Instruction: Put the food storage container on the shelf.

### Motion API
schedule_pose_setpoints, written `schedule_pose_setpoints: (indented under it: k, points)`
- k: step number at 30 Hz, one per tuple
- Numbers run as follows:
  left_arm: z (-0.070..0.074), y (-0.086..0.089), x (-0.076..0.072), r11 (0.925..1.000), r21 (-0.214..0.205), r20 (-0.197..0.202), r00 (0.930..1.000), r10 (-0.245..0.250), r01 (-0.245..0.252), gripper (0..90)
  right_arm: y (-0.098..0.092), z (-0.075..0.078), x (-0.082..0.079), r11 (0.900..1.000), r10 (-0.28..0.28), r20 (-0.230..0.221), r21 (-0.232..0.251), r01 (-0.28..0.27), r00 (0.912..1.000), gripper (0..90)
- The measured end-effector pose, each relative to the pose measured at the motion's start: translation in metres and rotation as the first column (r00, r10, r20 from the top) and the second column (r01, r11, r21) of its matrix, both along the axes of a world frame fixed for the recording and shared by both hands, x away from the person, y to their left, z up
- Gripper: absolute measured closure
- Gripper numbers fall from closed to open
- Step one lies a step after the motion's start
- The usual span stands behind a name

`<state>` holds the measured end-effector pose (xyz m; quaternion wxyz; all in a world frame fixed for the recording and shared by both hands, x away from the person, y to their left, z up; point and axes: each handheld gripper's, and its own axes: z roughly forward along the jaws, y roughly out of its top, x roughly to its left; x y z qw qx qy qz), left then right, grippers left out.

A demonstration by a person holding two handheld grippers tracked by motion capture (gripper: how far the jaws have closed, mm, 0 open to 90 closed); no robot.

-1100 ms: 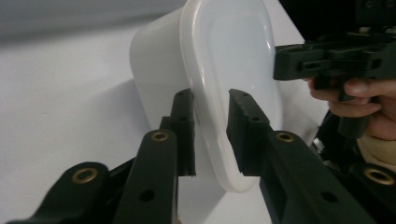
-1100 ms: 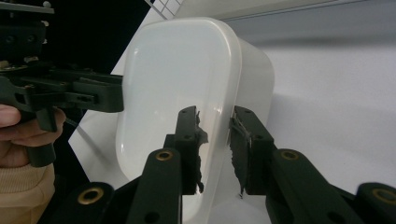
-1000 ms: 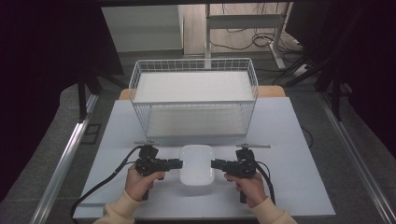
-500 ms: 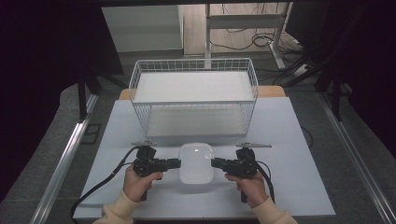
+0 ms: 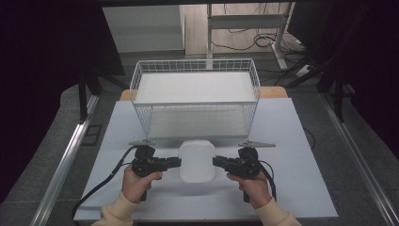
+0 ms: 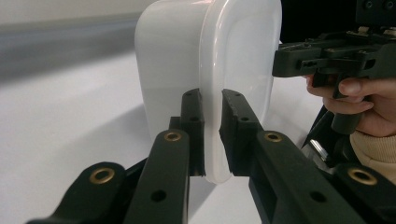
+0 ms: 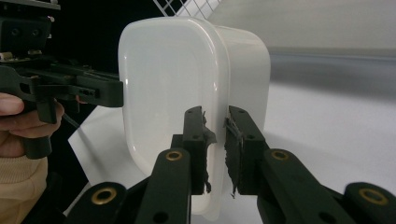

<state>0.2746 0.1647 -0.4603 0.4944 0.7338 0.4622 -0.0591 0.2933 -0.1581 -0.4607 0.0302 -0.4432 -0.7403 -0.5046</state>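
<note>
High view: I see the white lidded container [image 5: 197,160] on the pale worktop [image 5: 301,141], near the front edge, just in front of the white wire basket [image 5: 195,96]. My left claw [image 5: 177,162] meets its left side, my right claw [image 5: 216,161] its right side. From up here I can't make out the jaw tips; they're small and dark against the box. Both hands [image 5: 136,181] are partly cut off at the bottom edge, with the sleeves barely in. A cable [image 5: 101,183] trails from the left claw off the front of the worktop.

Left gripper view: the left claw [image 6: 212,135] is clamped on the container's [image 6: 187,60] lid rim, one pad on each side of the thin edge. The jaws were just closing in on it. The box is glossy, translucent white, with rounded corners, and its top is cut off by the frame. The right claw [image 6: 280,58] comes in at the far side, and its tips are hidden behind the box.

Right gripper view: the right claw [image 7: 215,144] is clamped on the same rim of the container [image 7: 168,93]; the pad lining looks torn and frayed. The left claw [image 7: 119,93] touches the far edge. A corner of the basket mesh [image 7: 191,7] shows at the top, mostly cropped.
</note>
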Motion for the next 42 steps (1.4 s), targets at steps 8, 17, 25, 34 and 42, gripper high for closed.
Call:
schedule_pose_setpoints:
  k: [8, 17, 25, 34, 42]
  points:
    - [0.007, 0.0, 0.001, 1.0, -0.007, 0.018, 0.9998, 0.0, 0.001, 80.4, -0.001, 0.009, 0.0, 1.0, 0.005, 0.028, 0.0, -0.005, 0.9996, 78.9]
    - [0.024, -0.001, 0.014, 0.9999, -0.006, 0.055, 0.9984, -0.013, 0.013, 80.5, -0.003, 0.025, 0.01, 1.0, 0.0, 0.066, 0.003, 0.0, 0.9978, 78.9]
    - [0.052, 0.004, 0.021, 1.0, 0.002, 0.104, 0.9945, -0.003, 0.003, 80.5, 0.002, 0.047, 0.02, 0.9998, 0.006, 0.106, 0.016, -0.008, 0.9944, 78.9]
    - [0.079, 0.009, 0.031, 1.0, -0.002, 0.142, 0.9899, -0.001, 0.001, 80.6, 0.006, 0.076, 0.031, 0.9997, 0.01, 0.153, 0.022, -0.014, 0.9882, 78.9]
    - [0.108, 0.014, 0.044, 1.0, 0.002, 0.18, 0.9837, 0.004, -0.004, 80.6, 0.011, 0.103, 0.045, 0.9994, 0.013, 0.189, 0.029, -0.019, 0.9819, 79.0]
